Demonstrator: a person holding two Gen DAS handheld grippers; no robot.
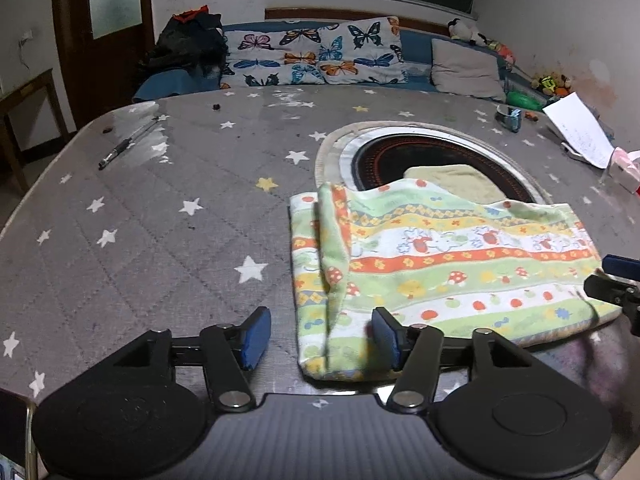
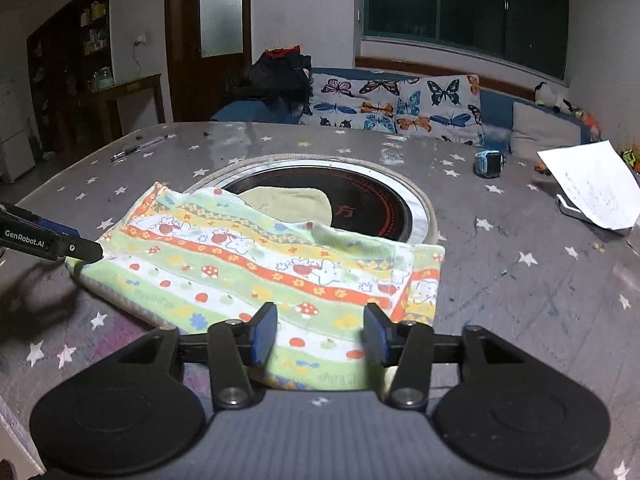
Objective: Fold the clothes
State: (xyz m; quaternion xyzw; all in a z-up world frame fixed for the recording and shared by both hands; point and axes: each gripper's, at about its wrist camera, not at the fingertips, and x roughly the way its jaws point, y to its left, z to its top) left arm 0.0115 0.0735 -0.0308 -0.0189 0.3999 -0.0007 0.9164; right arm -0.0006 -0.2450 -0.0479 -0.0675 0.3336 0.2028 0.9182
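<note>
A striped cloth with mushroom and animal prints (image 1: 440, 264) lies folded on the grey star-patterned table, partly over a round black cooktop (image 1: 420, 156). It also shows in the right wrist view (image 2: 256, 268). A plain beige cloth (image 1: 452, 182) lies under its far edge. My left gripper (image 1: 320, 336) is open, its jaws straddling the cloth's near left corner. My right gripper (image 2: 320, 334) is open over the cloth's near right edge. The right gripper shows at the cloth's right end in the left wrist view (image 1: 616, 284), and the left gripper at the cloth's left end in the right wrist view (image 2: 52, 242).
A pen (image 1: 128, 142) lies at the table's far left. A small blue object (image 1: 510, 116), a white paper sheet (image 1: 580, 130) and a pink pack (image 1: 626, 168) sit at the far right. A sofa with a butterfly cushion (image 1: 316, 56) stands behind the table.
</note>
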